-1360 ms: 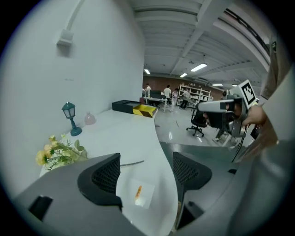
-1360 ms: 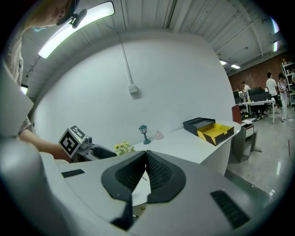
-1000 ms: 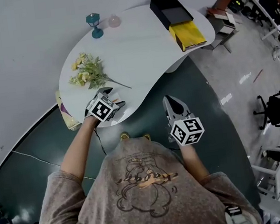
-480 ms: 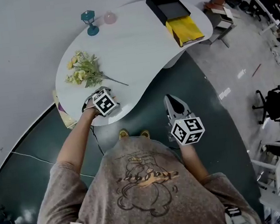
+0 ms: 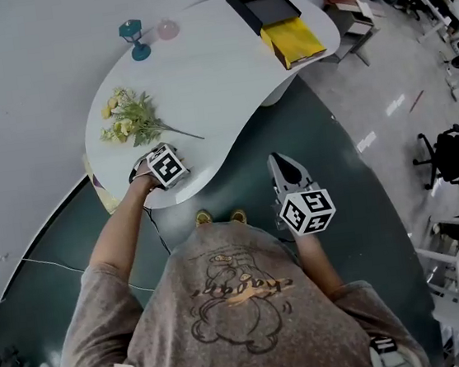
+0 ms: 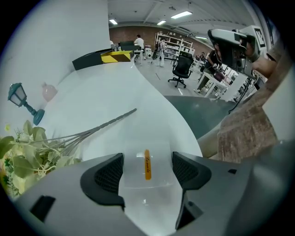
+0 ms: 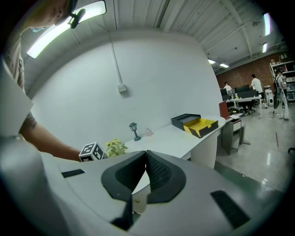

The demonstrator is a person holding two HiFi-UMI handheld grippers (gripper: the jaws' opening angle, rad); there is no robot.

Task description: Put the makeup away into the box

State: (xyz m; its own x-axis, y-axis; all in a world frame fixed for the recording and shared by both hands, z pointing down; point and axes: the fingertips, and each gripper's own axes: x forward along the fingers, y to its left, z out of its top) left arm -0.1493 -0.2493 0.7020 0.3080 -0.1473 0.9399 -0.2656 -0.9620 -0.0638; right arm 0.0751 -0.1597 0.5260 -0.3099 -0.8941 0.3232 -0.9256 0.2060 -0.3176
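— Holding anything in the right tongs?
— No. Their jaws are pressed together with nothing between them, and they hang close to the person's body, over the dark green floor, clear of the counter.
— And the left tongs?
— Down at the counter's near edge, jaws apart. A clear makeup piece with an orange label lies flat on the white top, right between them. I cannot tell whether the pads touch its sides.
— So the makeup is not in the box?
— Not yet. It sits at the near end of the counter, and the box is at the far end, well apart from it. It stands open, a black part and a yellow part side by side.
— What lies between the two?
— Just beyond the left tongs, a bunch of yellow flowers lying on its side, the stems pointing toward the middle of the counter. Further back, by the wall, a small teal lantern stands upright with a little pink thing just beside it.
— Anything past the counter?
— Desks, shelves and office chairs, a few people standing far off.
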